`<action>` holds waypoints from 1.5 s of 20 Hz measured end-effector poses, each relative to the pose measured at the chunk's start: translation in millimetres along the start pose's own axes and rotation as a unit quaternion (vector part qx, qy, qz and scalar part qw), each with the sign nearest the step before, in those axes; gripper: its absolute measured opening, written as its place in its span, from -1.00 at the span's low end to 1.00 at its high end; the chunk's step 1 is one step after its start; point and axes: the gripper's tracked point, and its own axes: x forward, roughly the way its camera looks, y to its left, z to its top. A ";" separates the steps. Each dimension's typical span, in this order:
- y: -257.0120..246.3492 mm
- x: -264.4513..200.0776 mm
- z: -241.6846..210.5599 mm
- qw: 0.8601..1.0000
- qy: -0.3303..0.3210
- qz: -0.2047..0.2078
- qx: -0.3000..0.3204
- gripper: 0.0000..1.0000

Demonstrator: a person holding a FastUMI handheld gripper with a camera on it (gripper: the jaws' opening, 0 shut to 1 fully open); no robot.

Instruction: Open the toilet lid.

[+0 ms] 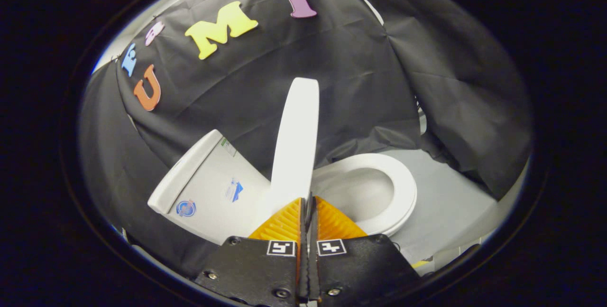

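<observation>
Gripper point(307, 202): fingers closed together, holding nothing
Toilet lid point(296, 141): raised on edge just beyond fingertips
Seat point(396, 198): right, down

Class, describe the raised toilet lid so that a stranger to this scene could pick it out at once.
Find the white toilet against the black cloth wall. Between its tank and the open seat ring rises the lid, just ahead of the closed claw. Unlike its neighbours, it is a flat, narrow slab standing upright.

White toilet lid point(296, 141) raised upright beside open seat point(403, 188).
</observation>
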 end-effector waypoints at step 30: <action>117.2 -2.6 -2.8 0.987 -0.027 -0.027 -0.159 -0.87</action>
